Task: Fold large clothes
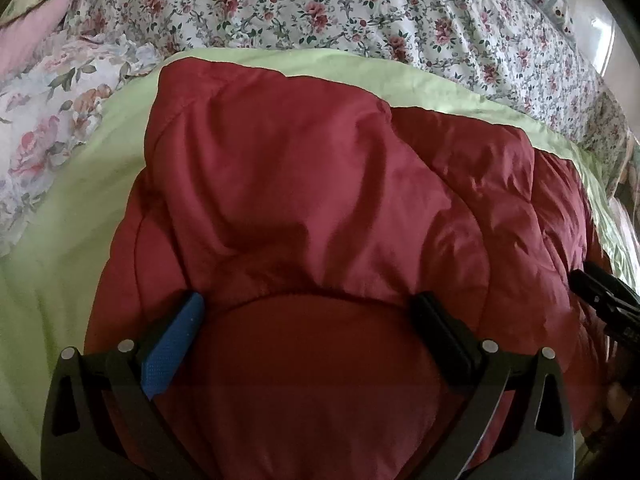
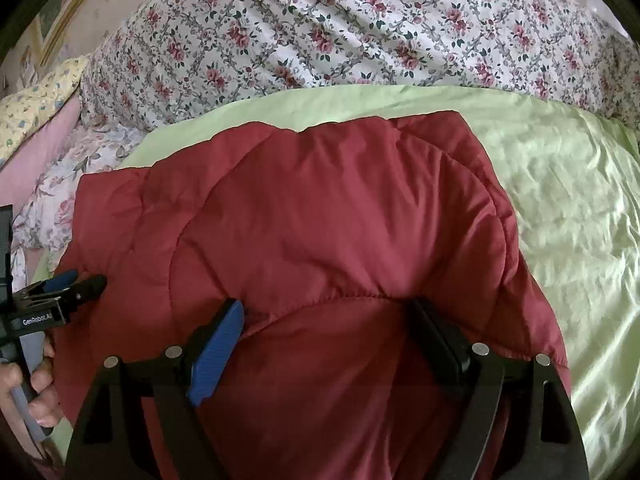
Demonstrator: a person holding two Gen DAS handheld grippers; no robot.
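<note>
A large red quilted jacket [image 1: 320,184] lies folded on a light green sheet [image 1: 72,208]; it also shows in the right wrist view [image 2: 320,220]. My left gripper [image 1: 310,304] is open, its fingers spread over the jacket's near part, holding nothing. My right gripper [image 2: 328,308] is open over the jacket's near edge, also holding nothing. The left gripper [image 2: 84,280] shows at the left edge of the right wrist view, and the right gripper [image 1: 600,292] at the right edge of the left wrist view.
A rose-patterned bedspread [image 1: 320,4] covers the bed behind the green sheet [image 2: 568,208]. A pink and floral pillow [image 1: 28,40] lies at the far left. A yellow floral pillow [image 2: 36,108] and a framed picture [image 2: 72,4] are at the back left.
</note>
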